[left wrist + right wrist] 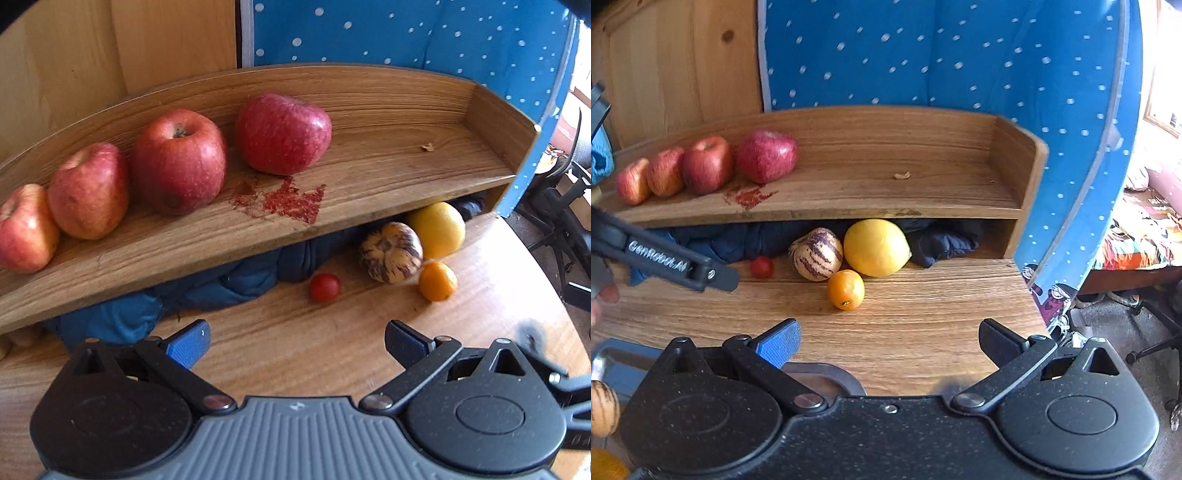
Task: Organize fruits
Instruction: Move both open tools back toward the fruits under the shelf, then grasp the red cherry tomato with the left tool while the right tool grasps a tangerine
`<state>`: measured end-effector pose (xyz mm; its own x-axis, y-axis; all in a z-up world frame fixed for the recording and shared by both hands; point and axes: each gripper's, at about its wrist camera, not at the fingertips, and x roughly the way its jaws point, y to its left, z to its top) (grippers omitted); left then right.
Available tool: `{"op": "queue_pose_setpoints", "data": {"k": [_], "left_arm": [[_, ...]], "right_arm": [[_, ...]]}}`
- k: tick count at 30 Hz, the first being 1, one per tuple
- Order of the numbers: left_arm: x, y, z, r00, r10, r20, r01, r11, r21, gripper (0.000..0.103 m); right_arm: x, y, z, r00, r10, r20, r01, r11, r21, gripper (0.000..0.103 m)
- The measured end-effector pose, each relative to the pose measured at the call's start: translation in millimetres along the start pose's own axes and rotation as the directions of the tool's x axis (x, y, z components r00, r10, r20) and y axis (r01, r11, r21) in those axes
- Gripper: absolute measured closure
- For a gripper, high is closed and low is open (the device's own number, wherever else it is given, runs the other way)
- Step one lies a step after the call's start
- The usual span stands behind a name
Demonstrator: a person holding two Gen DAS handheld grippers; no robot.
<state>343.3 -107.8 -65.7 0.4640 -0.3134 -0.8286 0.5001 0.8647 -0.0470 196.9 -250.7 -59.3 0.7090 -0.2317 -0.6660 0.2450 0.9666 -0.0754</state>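
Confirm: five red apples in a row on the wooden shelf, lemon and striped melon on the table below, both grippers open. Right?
Not quite. The left wrist view shows four red apples on the wooden shelf, not five. The rest holds: the lemon and striped melon sit on the table below, and the left gripper and right gripper are both open.

Our left gripper [297, 343] has a ribbed grey body, black linkages, silver rivets and blue pads; our right gripper [889, 343] is speckled black, likewise blue-padded.
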Motion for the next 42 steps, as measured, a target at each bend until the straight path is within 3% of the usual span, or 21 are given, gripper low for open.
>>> {"op": "queue_pose_setpoints", "data": {"k": [5,13,17,27,34,37,42], "left_arm": [[18.6,-2.6,4.8,1.000,0.025,0.000,-0.025,0.999,0.026,0.001],[27.9,0.6,7.4,0.997,-0.081,0.012,0.081,0.997,0.001,0.005],[32.5,6.8,6.4,0.989,-0.146,0.009,0.146,0.988,-0.051,0.013],[44.0,16.7,9.4,0.986,-0.168,0.010,0.168,0.982,-0.087,0.038],[47.9,8.4,14.2,0.984,-0.177,0.013,0.177,0.984,-0.030,0.044],[49.1,4.0,17.4,0.987,-0.161,0.012,0.162,0.987,-0.021,0.057],[51.3,-1.3,20.7,0.988,-0.155,0.011,0.155,0.988,-0.002,0.074]], "right_arm": [[20.8,9.5,1.7,1.000,0.002,-0.009,-0.003,0.999,-0.048,0.003],[43.2,22.4,10.2,1.000,0.017,-0.006,-0.017,0.994,-0.107,0.017],[55.4,25.3,14.9,0.999,0.030,-0.030,-0.033,0.994,-0.102,0.026],[71.6,31.0,26.1,0.998,0.039,-0.048,-0.043,0.995,-0.089,0.050],[77.1,31.0,24.9,0.996,0.050,-0.071,-0.055,0.996,-0.072,0.061],[78.2,29.6,25.5,0.996,0.057,-0.071,-0.062,0.996,-0.067,0.068],[76.8,28.9,23.9,0.996,0.060,-0.070,-0.063,0.997,-0.052,0.068]]}}
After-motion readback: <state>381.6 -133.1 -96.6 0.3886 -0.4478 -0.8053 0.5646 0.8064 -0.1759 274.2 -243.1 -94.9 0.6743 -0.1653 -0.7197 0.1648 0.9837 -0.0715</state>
